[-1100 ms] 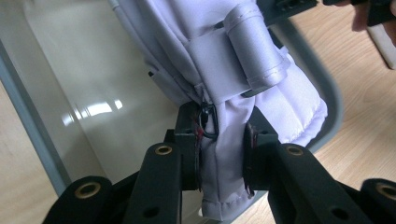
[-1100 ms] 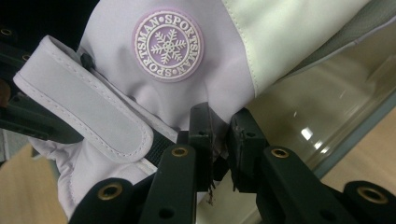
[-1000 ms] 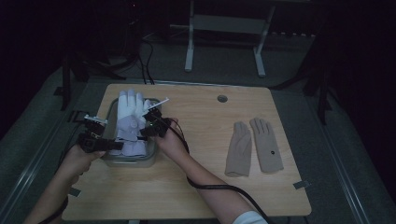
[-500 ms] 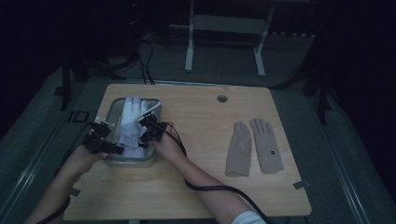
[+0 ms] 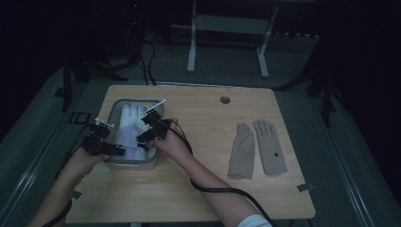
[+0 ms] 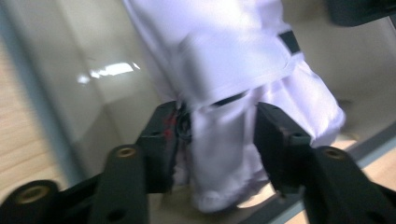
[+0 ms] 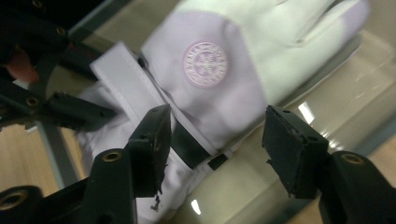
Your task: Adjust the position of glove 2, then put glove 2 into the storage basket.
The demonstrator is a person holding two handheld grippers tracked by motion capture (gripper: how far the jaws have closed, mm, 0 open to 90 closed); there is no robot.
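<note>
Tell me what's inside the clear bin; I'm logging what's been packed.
White gloves lie in the clear bin, one with a round emblem. Anything beneath them is covered.

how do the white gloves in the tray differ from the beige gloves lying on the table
The white gloves with black wrist straps lie stacked in the clear plastic tray at the table's left; the beige fabric gloves lie side by side on the bare wooden table at its right. The white gloves have both grippers at them; the beige gloves lie well away from both. One white glove bears a round badge; one beige glove only a small dark dot. Both pairs lie flat.
</note>
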